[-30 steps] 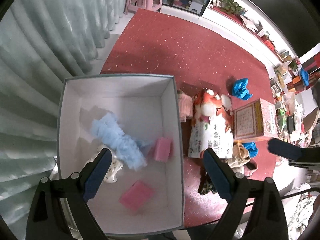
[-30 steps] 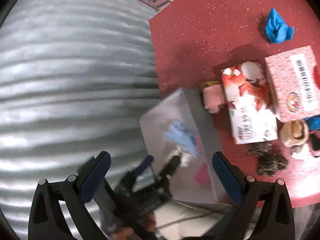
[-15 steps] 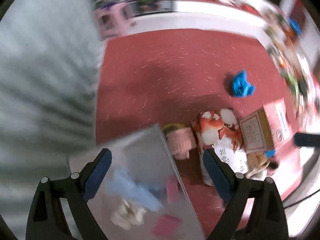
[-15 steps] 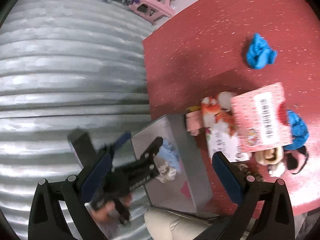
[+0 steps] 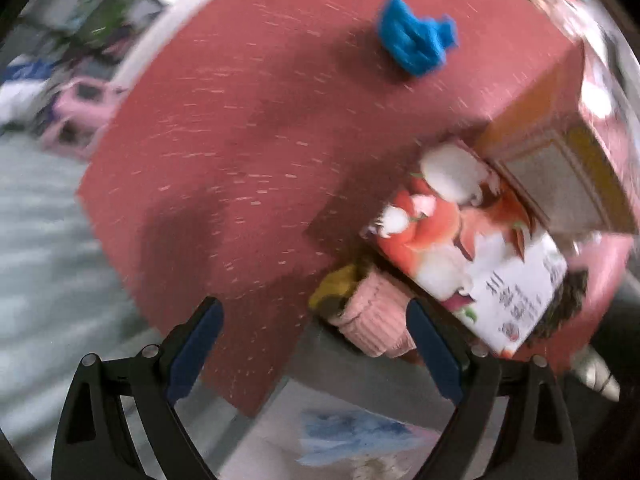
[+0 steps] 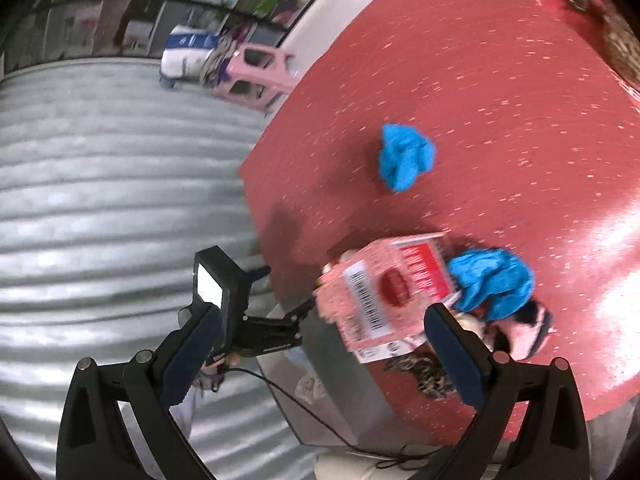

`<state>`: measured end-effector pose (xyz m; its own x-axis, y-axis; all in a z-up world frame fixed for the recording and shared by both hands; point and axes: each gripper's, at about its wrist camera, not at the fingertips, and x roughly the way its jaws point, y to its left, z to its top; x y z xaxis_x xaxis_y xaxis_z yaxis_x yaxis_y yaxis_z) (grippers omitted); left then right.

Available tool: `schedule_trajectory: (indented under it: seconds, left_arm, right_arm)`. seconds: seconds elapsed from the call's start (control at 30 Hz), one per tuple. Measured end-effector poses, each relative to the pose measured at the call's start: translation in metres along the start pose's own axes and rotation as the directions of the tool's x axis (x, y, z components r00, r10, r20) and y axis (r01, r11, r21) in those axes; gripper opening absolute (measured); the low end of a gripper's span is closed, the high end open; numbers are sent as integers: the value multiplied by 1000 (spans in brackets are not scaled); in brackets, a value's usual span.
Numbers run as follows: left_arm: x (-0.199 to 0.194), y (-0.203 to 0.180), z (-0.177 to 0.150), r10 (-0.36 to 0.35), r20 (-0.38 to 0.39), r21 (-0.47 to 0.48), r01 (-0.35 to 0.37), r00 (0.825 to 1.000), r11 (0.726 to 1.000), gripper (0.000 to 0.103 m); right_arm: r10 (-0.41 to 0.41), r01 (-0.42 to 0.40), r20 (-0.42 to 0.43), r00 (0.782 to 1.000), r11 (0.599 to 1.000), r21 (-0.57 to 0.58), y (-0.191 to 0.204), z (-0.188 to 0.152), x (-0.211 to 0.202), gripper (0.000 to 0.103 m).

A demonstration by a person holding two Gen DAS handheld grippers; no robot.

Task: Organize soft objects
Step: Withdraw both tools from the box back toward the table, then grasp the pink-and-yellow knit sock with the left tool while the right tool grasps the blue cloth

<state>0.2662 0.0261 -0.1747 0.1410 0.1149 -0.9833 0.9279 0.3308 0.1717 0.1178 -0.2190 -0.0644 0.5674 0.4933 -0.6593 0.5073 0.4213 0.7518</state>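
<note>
My left gripper (image 5: 314, 346) is open with nothing between its fingers, low over the red table, just short of a pink knitted item (image 5: 372, 316) with a yellow piece (image 5: 334, 286) beside it. The grey box (image 5: 360, 384) lies under the gripper, a pale blue fluffy cloth (image 5: 352, 434) inside. A bright blue cloth (image 5: 414, 42) lies farther out on the table. My right gripper (image 6: 320, 356) is open and empty, high above the table. Below it are the other gripper (image 6: 260, 320), the blue cloth (image 6: 404, 156), a second blue cloth (image 6: 494, 280) and a dark leopard-print item (image 6: 428, 374).
A printed white and red carton (image 5: 468, 248) and a pink and orange carton (image 5: 560, 160) stand right of the knitted item. The red table (image 6: 480, 100) has bare room around the far blue cloth. A grey curtain (image 6: 100, 200) and a pink stool (image 6: 256, 72) are at the left.
The left gripper has swung away from over the box interior and dropped toward the pink knitted item beside it. The right gripper's view has shifted farther over the table. Both stay open.
</note>
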Motion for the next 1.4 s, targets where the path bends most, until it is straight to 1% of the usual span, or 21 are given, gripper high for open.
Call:
schedule_trajectory:
  seconds: [0.03,0.07,0.13,0.17,0.27,0.43,0.63,0.7,0.73,0.77,0.8,0.83,0.87,0.9,0.93,0.97,1.07,1.17,1.3,1.4]
  left_arm:
    - [5,0,3,-25,-20,33,26,999,999,94]
    - [12,-1,5,-64,-54,75,68,997,995,94]
    - [22,-4,7,-103,-102,124,115,989,986,94]
    - [30,-5,10,-106,-133,158,127,985,979,94]
    - [47,-12,15,-84,-183,221,124,980,967,94]
    - [67,-15,29,-83,-212,248,136,974,959,94]
    - [88,-25,31,-90,-283,273,170,955,947,94]
    - [94,-28,30,-81,-293,287,168,953,943,93]
    - [95,-29,30,-79,-291,292,167,953,942,89]
    - [96,-30,30,-81,-284,295,167,956,941,80]
    - [96,-30,31,-85,-280,296,170,956,940,75]
    - [97,-38,28,-91,-278,295,175,956,940,73]
    - [97,-39,28,-99,-277,290,182,956,940,68]
    - [96,-40,29,-104,-274,284,184,956,941,65]
    - [96,-40,31,-108,-268,281,185,957,942,59]
    - [91,-45,33,-113,-266,278,189,957,942,57]
    - [85,-40,36,-114,-246,264,179,963,948,52]
    - [76,-25,34,-134,-211,179,173,968,969,52]
    - [61,-14,29,-153,-143,107,169,978,980,52]
    - [49,-11,25,-152,-98,72,159,984,985,52]
  right_arm:
    - [1,-1,6,1000,1000,15,-7,2,-3,102]
    - [-1,0,8,1000,1000,22,-10,3,-6,102]
    - [-6,6,11,1000,999,38,-17,7,-12,102]
    - [-9,8,12,1000,999,45,-21,9,-14,102]
    - [-7,6,12,1000,998,70,-32,14,-20,102]
    - [-13,13,9,1000,995,100,-47,18,-22,102]
    - [-35,37,-20,999,992,122,-62,21,-12,102]
    - [-42,46,-26,999,990,135,-67,23,-8,102]
    - [-48,52,-29,998,988,143,-70,24,-5,102]
    - [-51,55,-31,998,988,147,-71,25,-3,102]
    - [-55,59,-34,998,987,150,-73,27,-1,102]
    - [-60,64,-37,998,986,151,-74,29,2,102]
    - [-64,69,-39,997,986,152,-75,31,4,102]
    - [-67,72,-43,997,986,151,-75,33,7,102]
    - [-73,79,-49,996,986,150,-75,37,12,102]
    - [-80,87,-55,995,985,148,-75,42,18,102]
    - [-105,115,-79,991,985,130,-71,58,39,102]
    - [-129,140,-100,987,984,112,-67,75,62,102]
    - [-148,162,-132,980,982,100,-64,95,93,102]
    - [-184,195,-158,970,979,53,-56,109,119,102]
